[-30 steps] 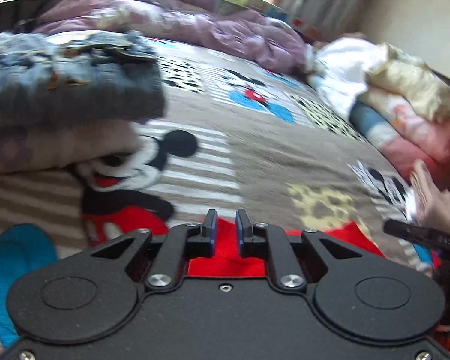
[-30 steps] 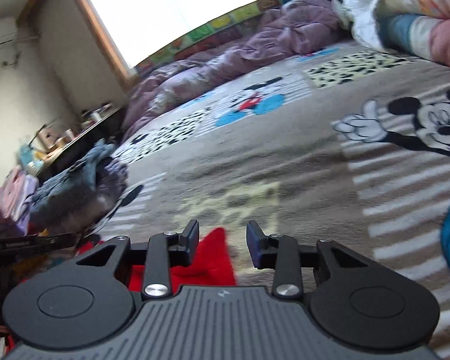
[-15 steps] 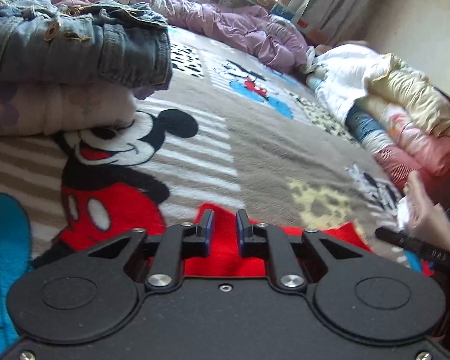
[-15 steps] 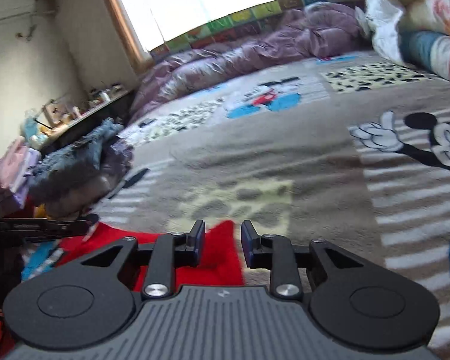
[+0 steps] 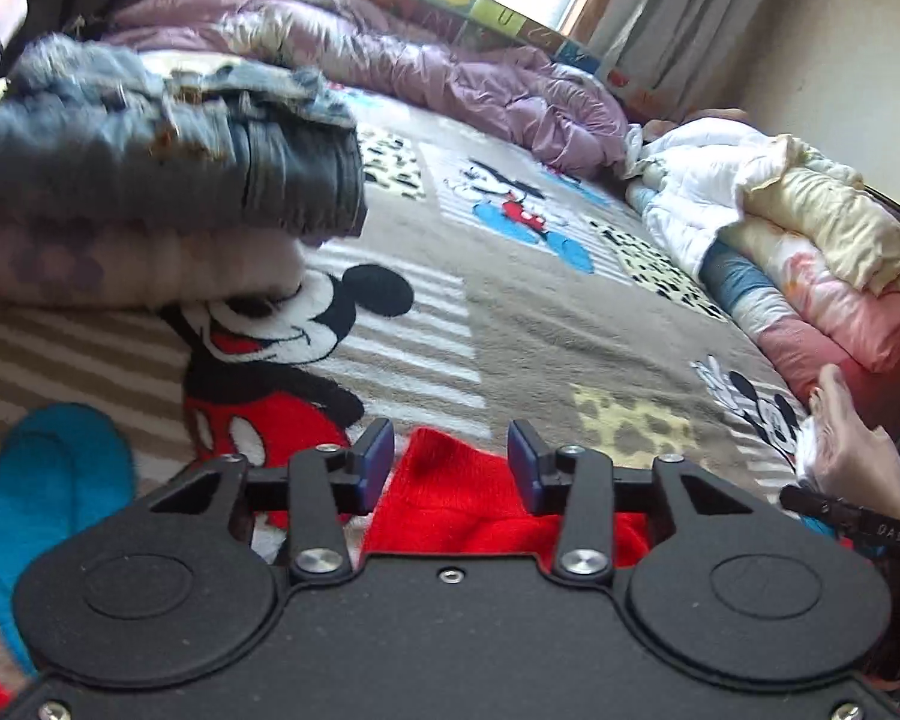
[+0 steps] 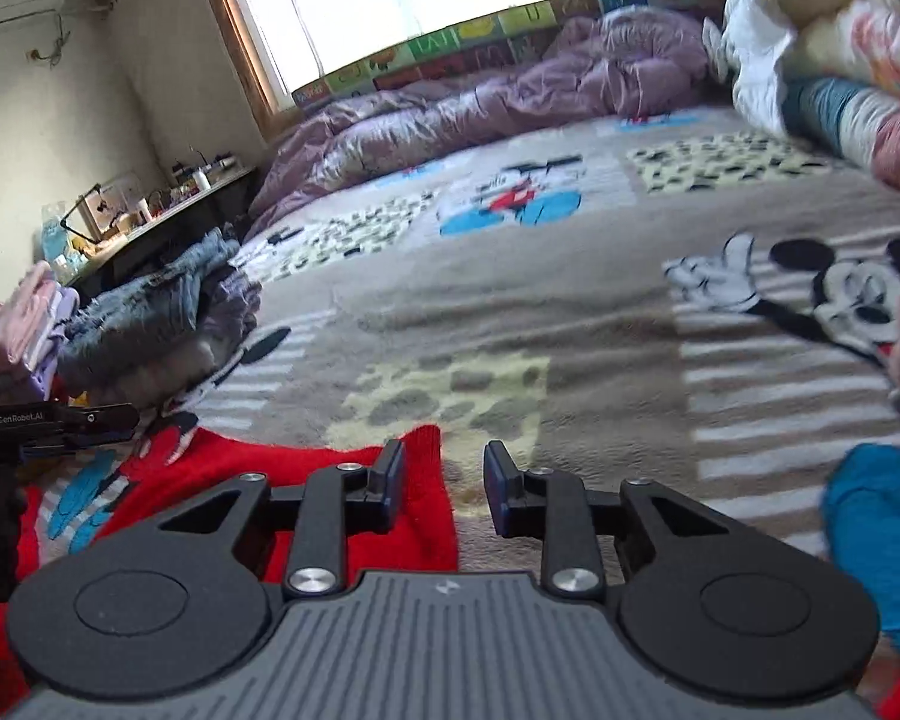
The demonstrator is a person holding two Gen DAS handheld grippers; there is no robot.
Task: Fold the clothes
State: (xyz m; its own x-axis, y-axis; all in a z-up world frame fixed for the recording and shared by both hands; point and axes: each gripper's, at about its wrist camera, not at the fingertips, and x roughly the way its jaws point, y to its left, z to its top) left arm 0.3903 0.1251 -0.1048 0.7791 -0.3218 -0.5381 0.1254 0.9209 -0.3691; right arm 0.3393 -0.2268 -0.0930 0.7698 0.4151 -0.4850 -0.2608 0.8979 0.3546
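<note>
A red knitted garment (image 5: 456, 504) lies on the Mickey Mouse blanket (image 5: 546, 324) just in front of both grippers. My left gripper (image 5: 450, 456) hovers over one corner of it. Its jaws are opening, and the red corner sits loose in the gap without touching either pad. My right gripper (image 6: 444, 474) stands open over the other corner of the red garment (image 6: 330, 480); the cloth runs under its left finger (image 6: 390, 474) and no pad presses on it. The left gripper's body (image 6: 60, 420) shows at the left edge of the right wrist view.
A stack of folded clothes (image 5: 168, 168) topped with denim sits at the left of the bed. A purple duvet (image 5: 450, 78) lies along the window side, and rolled bedding (image 5: 810, 252) is piled at the right. A person's hand (image 5: 852, 450) holds the right gripper.
The left jaws have spread from nearly shut on the red corner to clearly apart, letting the cloth go. The right jaws are slightly narrower than a second ago. Both hands have shifted a little.
</note>
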